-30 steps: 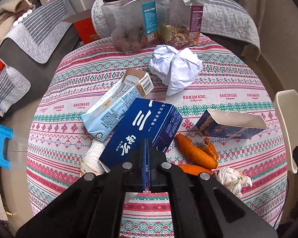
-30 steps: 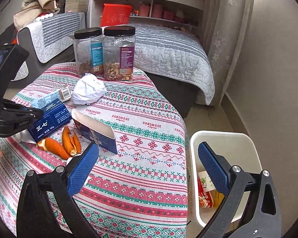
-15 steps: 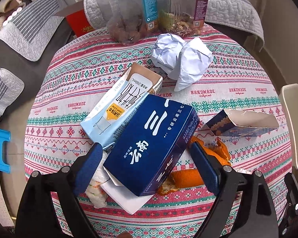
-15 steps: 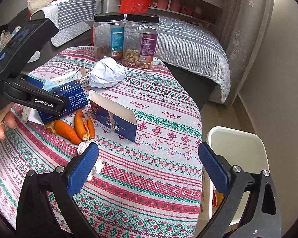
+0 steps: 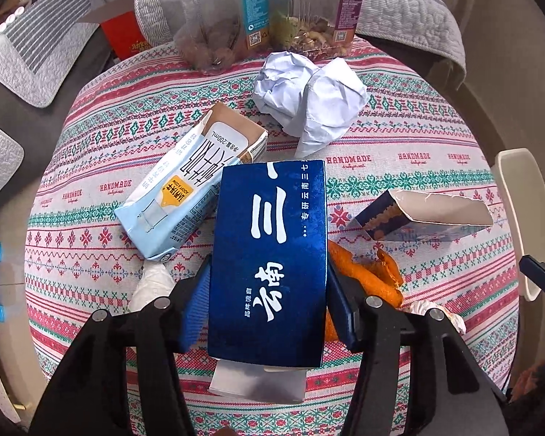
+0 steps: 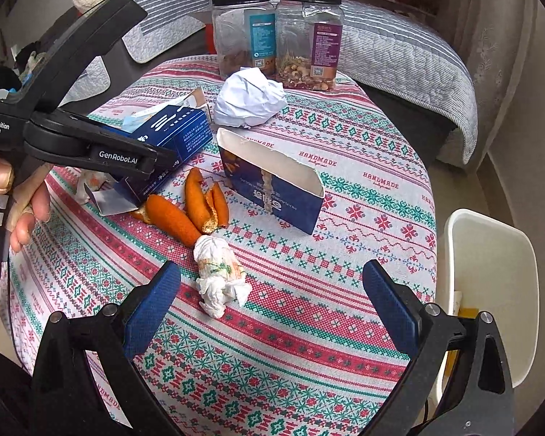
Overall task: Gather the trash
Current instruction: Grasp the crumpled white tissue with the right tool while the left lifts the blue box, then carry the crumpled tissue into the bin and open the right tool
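With its jaws just closing, the left claw (image 5: 267,301) pinches the blue box (image 5: 269,254) and should squeeze firmly before lifting, while the right claw (image 6: 272,309) gapes empty.

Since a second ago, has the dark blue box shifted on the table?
Yes. The dark blue box swung from diagonal to straight between the left gripper pads, away from the milk carton.

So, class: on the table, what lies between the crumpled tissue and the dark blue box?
Orange peel lies between the tissue and the blue box, in the right wrist view.
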`<state>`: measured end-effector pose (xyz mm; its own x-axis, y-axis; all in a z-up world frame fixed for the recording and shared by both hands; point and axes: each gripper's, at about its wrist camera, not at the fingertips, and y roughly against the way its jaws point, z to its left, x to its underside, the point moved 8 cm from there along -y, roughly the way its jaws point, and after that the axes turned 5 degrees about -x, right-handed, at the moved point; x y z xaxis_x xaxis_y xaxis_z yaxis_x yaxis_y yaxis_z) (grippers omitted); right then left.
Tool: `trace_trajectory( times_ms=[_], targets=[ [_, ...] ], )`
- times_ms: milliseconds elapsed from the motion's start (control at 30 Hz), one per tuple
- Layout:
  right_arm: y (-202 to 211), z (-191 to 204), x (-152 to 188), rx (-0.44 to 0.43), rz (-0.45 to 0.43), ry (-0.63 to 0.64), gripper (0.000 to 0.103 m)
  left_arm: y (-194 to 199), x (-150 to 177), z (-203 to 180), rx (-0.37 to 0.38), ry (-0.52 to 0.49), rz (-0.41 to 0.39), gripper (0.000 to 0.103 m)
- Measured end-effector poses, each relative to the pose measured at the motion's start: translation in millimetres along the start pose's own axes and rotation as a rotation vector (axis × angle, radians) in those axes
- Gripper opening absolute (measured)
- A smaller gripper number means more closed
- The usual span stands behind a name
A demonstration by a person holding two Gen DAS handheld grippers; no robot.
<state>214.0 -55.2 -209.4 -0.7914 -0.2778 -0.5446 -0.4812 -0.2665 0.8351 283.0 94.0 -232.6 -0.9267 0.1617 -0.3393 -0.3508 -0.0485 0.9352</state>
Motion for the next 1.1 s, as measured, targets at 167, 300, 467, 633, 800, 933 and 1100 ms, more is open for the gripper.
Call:
trace_trajectory(
  times_ms=[167, 300, 467, 633, 800, 933, 1100],
  targets=[
    [-9, 22, 4, -0.029, 0.026, 0.061, 0.096, 41, -4, 11, 0.020, 0.076, -0.091, 0.056],
    [-23, 32, 9, -0.071, 0.069, 0.058, 0.085, 67, -5, 18, 0.020, 0.135, -0.151, 0.056],
    [-43, 37, 15, -0.125, 0.138, 0.011, 0.039, 80, 1, 23, 0.018, 0.185, -0.183, 0.057],
    [-39, 31, 8, -0.154, 0.107, -0.045, 0.030, 88, 3, 26, 0.002, 0.210, -0.218, 0.057],
    [-16, 25, -7, -0.141, 0.028, -0.064, 0.030, 93, 0, 30, 0.001, 0.247, -0.239, 0.057],
    [7, 15, -18, -0.129, -0.046, -0.089, 0.030, 97, -3, 26, 0.002, 0.251, -0.254, 0.057],
    [31, -7, -33, -0.095, -0.127, -0.117, 0.030, 100, -5, 15, 0.000, 0.237, -0.263, 0.057]
  ],
)
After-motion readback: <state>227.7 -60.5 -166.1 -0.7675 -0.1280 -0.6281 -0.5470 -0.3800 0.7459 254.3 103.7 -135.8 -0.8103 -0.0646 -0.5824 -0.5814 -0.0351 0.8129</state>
